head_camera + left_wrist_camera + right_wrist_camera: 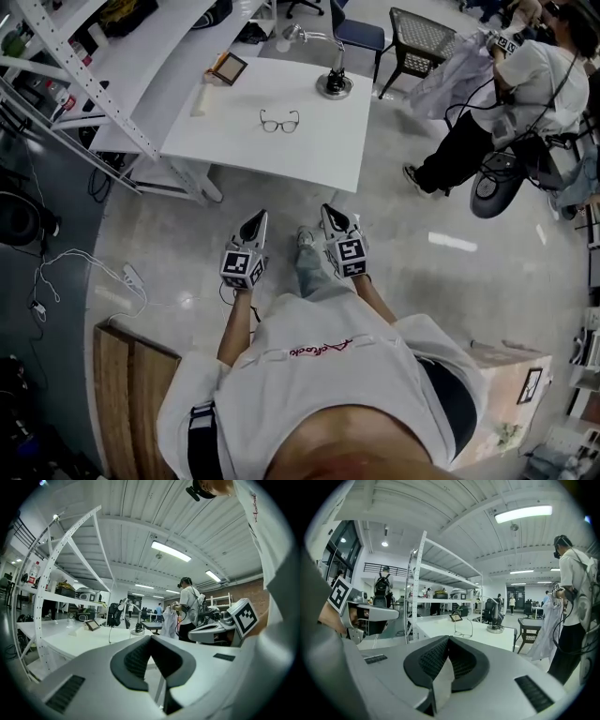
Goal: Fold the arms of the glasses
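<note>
A pair of thin dark-rimmed glasses (279, 122) lies on the white table (319, 150) with its arms unfolded, lenses toward me. The right gripper view shows the glasses (462, 630) far ahead on the tabletop. I stand back from the table and hold both grippers close to my body over the floor. My left gripper (259, 218) and right gripper (329, 213) point toward the table, well short of its near edge. The jaws of the left gripper (150, 638) meet at the tip with nothing between them. Those of the right gripper (448, 639) do the same.
A desk lamp (334, 82) stands at the table's far right corner, and a small framed tablet (228, 67) at its far left. A white shelving rack (84, 84) runs along the left. A mesh chair (418, 37) and another person (497, 103) are at the right.
</note>
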Demonstrator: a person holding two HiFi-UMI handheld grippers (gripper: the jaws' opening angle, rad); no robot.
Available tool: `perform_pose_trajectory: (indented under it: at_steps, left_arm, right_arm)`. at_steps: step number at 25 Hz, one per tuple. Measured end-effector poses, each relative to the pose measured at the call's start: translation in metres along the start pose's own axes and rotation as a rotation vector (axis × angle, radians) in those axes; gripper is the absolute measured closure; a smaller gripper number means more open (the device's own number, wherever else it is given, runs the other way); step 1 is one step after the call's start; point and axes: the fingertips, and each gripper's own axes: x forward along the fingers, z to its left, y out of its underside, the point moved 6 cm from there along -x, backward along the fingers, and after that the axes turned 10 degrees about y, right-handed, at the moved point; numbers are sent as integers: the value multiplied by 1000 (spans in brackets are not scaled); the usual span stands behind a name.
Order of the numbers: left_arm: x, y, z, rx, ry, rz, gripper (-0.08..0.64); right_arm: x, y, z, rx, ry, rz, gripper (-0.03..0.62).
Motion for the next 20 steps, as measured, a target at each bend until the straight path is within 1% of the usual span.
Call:
perform_pose_trajectory:
  at_steps: [6, 14, 20]
  left_arm:
    - [43, -18, 41, 47, 12, 7, 537]
    - [101, -42, 97, 46, -11, 15, 537]
    - [146, -46, 135, 20, -32, 23, 537]
  right_arm:
    - [56, -4, -25, 27, 27, -13, 578]
    - [135, -25, -47, 36, -5, -13, 578]
    - [194, -34, -69, 34, -31, -2, 578]
